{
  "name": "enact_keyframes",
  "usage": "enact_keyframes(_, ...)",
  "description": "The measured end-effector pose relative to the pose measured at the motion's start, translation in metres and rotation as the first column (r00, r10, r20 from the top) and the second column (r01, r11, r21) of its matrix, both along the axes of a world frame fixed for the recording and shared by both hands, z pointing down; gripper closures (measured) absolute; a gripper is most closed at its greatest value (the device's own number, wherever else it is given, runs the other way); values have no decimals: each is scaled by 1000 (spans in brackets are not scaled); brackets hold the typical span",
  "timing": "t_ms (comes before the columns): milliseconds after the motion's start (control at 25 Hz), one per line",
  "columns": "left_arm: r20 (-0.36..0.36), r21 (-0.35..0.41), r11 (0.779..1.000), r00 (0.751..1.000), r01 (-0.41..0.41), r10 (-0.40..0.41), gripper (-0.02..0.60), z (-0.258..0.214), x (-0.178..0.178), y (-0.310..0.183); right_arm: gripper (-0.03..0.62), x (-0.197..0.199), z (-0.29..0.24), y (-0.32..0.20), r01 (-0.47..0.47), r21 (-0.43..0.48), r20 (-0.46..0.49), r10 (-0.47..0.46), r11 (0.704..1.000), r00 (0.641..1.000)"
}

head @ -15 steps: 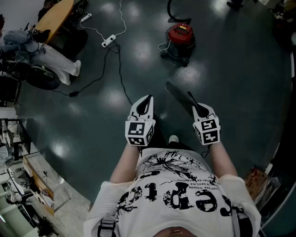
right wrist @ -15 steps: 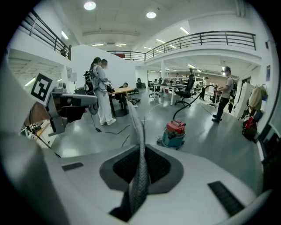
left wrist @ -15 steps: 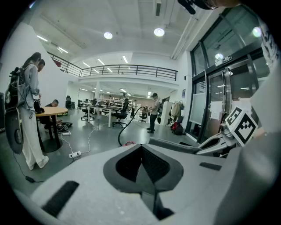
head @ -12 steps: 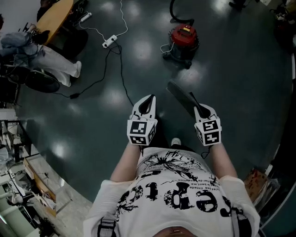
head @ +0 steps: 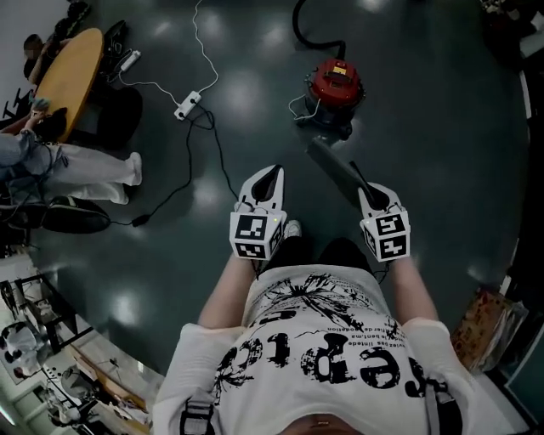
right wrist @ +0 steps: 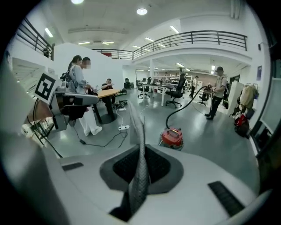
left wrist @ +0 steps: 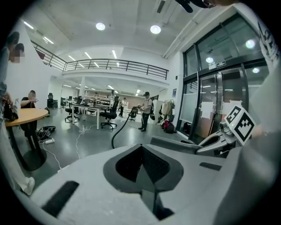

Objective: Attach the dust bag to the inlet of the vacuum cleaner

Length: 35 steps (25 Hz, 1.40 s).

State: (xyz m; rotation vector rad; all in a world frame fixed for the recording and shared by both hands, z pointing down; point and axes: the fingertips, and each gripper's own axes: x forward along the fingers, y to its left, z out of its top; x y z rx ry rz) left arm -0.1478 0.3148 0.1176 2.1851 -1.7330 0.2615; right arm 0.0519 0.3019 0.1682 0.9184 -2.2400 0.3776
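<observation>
A person in a white printed T-shirt (head: pixel 323 357) stands on a dark, glossy floor (head: pixel 442 170) of an open office, a gripper in each hand. The right gripper (head: pixel 364 187) (right wrist: pixel 139 163) is clamped on the near end of a flat grey dust bag (head: pixel 334 168) (right wrist: pixel 137 127), its jaws pressed against the fabric from both sides. The bag juts out beyond the jaws toward the far side, edge-on in the right gripper view. The left gripper (head: pixel 273 173) (left wrist: pixel 142 149) is held level with it, just to the left, its jaws together with nothing between them. The red vacuum cleaner (head: pixel 334 83) (right wrist: pixel 172 136) sits on the floor farther off, beyond the tip of the bag and apart from it. Its black hose (head: pixel 299 21) (right wrist: pixel 180 110) curves away to the far side. To the left of the vacuum, a white power strip (head: pixel 189 104) lies on the floor, with a white cable (head: pixel 200 34) running far from it and a dark cable (head: pixel 223 161) trailing nearer. At the far left stands a round wooden table (head: pixel 68 72), with a seated person in light trousers (head: pixel 93 163) beside it. One pale shoe (head: pixel 291 228) of the person with the grippers shows between the two tools
</observation>
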Motion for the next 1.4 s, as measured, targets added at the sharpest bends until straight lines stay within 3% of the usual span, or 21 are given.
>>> enact_keyframes(280, -8, -35, 999, 1000, -19, 19, 578, 21, -20, -83, 568, -18, 15, -75, 1, -34, 8, -1, 999, 1000)
enact_keyframes(560, 44, 8, 994, 993, -113, 112, 578, 5, -10, -186, 568, -18, 28, -164, 31, -70, 12, -30, 997, 999)
enact_keyframes(680, 34, -33, 995, 995, -93, 94, 578, 18, -18, -228, 568, -25, 35, -200, 37, -78, -1, -38, 996, 999)
enact_keyframes(800, 14, -80, 988, 991, -135, 137, 578, 37, -15, -265, 568, -31, 46, -227, 26, -107, -7, -27, 994, 1000)
enact_keyframes(920, 19, -108, 969, 975, -220, 223, 578, 59, -11, -307, 568, -40, 63, -252, 10, -132, -21, -13, 991, 1000)
enact_keyframes(1040, -20, -146, 938, 949, -315, 315, 578, 89, -9, -346, 568, -49, 86, -271, -11, -168, -31, 5, 986, 999)
enact_keyframes(1160, -10, -166, 906, 919, -390, 394, 578, 118, -8, -389, 568, -53, 114, -291, -31, -198, -31, 26, 980, 999)
enact_keyframes(1400, -73, -195, 866, 887, -461, 456, 578, 190, 0, -434, 568, -57, 182, -316, -5, -216, -72, -10, 976, 997)
